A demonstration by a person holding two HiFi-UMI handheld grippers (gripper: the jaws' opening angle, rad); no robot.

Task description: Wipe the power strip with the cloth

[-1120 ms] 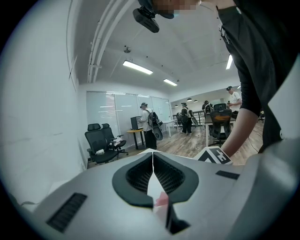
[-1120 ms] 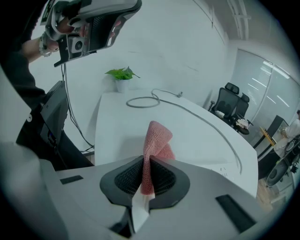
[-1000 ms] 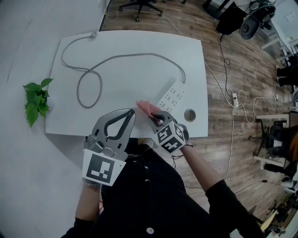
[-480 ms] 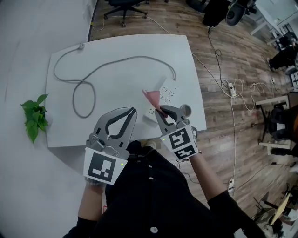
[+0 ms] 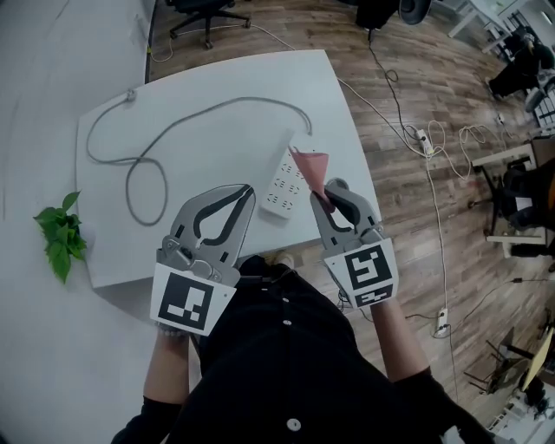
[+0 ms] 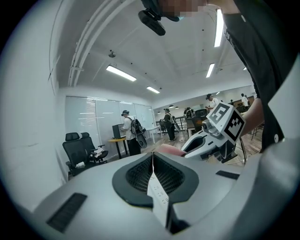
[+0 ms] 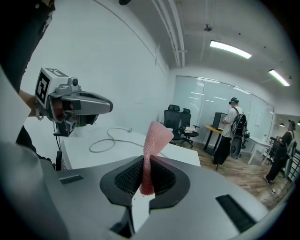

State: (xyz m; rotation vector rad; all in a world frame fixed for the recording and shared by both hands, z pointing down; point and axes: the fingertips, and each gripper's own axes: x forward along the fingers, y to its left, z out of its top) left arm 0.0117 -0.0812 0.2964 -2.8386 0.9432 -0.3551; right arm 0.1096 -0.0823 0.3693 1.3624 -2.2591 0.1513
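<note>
A white power strip (image 5: 284, 184) lies on the white table (image 5: 217, 147) near its right front corner, its grey cable (image 5: 165, 139) looping off to the back left. My right gripper (image 5: 323, 192) is shut on a pink cloth (image 5: 312, 165), which sticks up past the jaw tips, lifted above the strip's right end. In the right gripper view the pink cloth (image 7: 152, 145) stands pinched between the closed jaws of the right gripper (image 7: 147, 165). My left gripper (image 5: 249, 192) hangs raised over the table's front edge, jaws closed with nothing in them; its left gripper view (image 6: 153, 158) faces the room.
A green plant (image 5: 59, 234) sits off the table's left edge. An office chair (image 5: 204, 13) stands behind the table. Cables and a second strip (image 5: 422, 137) lie on the wooden floor to the right. People stand by distant desks (image 7: 233, 124).
My right gripper has lifted the pink cloth off the table and swung it right, up over the strip's end. The left gripper stayed raised, and the head view shifted.
</note>
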